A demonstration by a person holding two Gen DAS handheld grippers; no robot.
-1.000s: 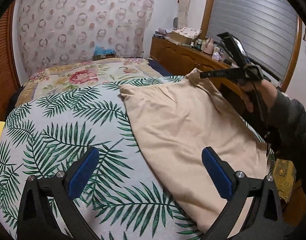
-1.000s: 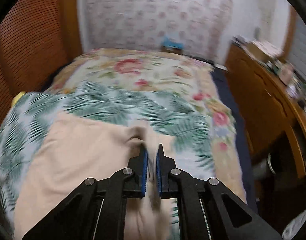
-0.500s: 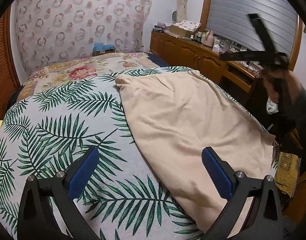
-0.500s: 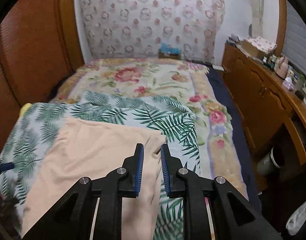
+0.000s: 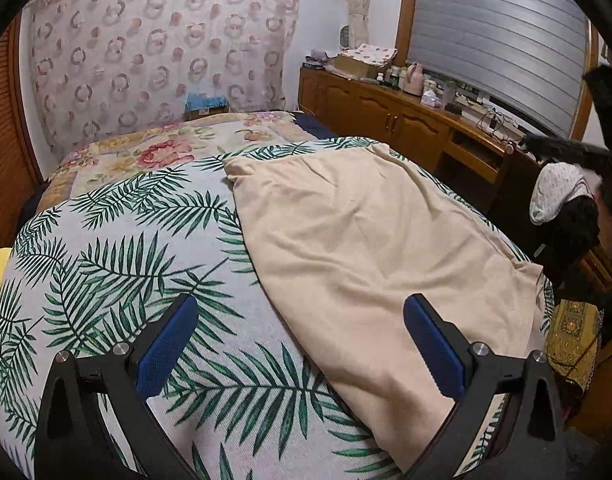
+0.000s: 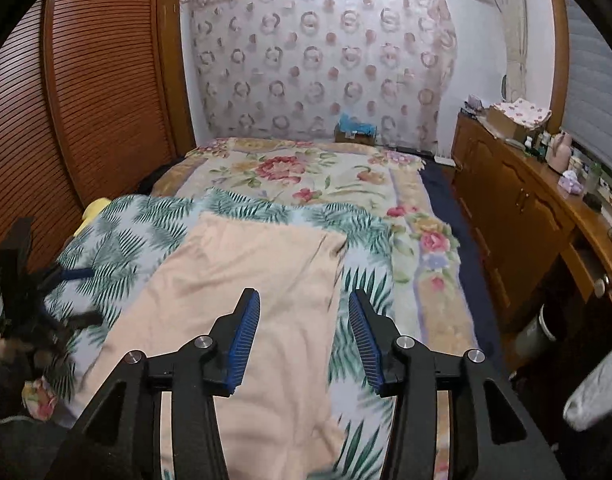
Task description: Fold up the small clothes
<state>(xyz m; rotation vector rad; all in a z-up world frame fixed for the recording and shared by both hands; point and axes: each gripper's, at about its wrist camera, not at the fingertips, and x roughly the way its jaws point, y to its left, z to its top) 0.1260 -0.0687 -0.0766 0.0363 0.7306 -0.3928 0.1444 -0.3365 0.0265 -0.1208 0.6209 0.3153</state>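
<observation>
- Folding looks barely begun, we judge: our beige cloth [image 5: 369, 248] lies spread flat in a single layer on the palm-leaf cover [image 5: 118, 264], with no fold in it that we can see.
- Next move, as we read it, calls for each gripper to reach a corner or edge and pinch just the cloth, not the cover under it.
- Bed [image 6: 306, 168] fills the room's middle, a flowered blanket at its far end; a slatted wooden door [image 6: 86, 92] stands on one side, a wooden sideboard [image 6: 517, 196] crowded with small things on the other.
- Left gripper [image 5: 302, 344] hovers wide open over the cloth's near edge, holding nothing.
- Right gripper [image 6: 304, 332] is opening, jaws parted above the cloth, pads clear of it.
</observation>
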